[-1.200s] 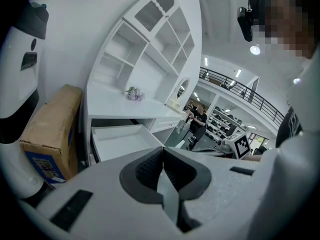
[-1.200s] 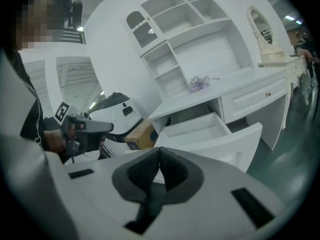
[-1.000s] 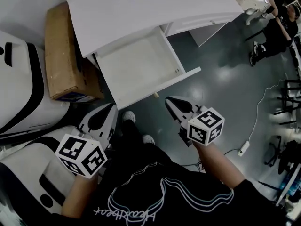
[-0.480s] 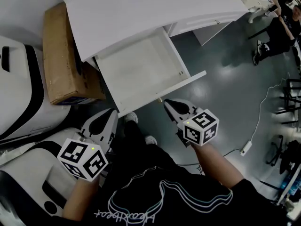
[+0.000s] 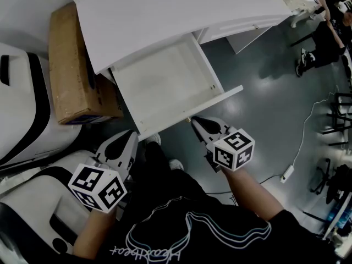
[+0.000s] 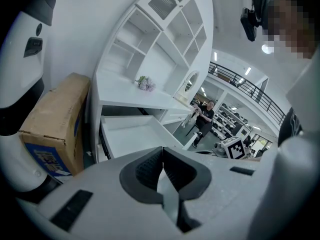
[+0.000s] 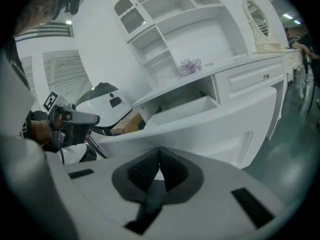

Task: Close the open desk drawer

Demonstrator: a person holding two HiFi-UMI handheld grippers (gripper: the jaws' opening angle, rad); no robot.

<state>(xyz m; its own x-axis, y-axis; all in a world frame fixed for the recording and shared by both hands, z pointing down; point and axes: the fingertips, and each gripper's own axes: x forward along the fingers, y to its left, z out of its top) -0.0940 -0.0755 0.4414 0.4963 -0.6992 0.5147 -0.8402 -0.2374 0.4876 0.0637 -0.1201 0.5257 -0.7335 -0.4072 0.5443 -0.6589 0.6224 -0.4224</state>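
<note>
The white desk point(image 5: 181, 10) has one empty drawer point(image 5: 165, 81) pulled far out toward me. Its front panel point(image 5: 192, 110) runs slantwise just beyond both grippers. My right gripper point(image 5: 194, 120) is shut and empty, its tip almost at the small knob on the drawer front; in the right gripper view the panel point(image 7: 210, 129) fills the space just past the tip point(image 7: 160, 150). My left gripper point(image 5: 131, 133) is shut and empty too, just short of the panel's left end. In the left gripper view the open drawer point(image 6: 132, 134) lies ahead of the closed jaws point(image 6: 162, 150).
A brown cardboard box point(image 5: 71, 70) lies on the floor left of the drawer. A large white and black machine point(image 5: 27, 125) stands at the left. A person point(image 5: 324, 32) sits at far right, and a cable with a power strip point(image 5: 285, 172) runs across the grey floor.
Both grippers have crept slightly toward the drawer front; the right tip is now right at the panel. The drawer is still open.
</note>
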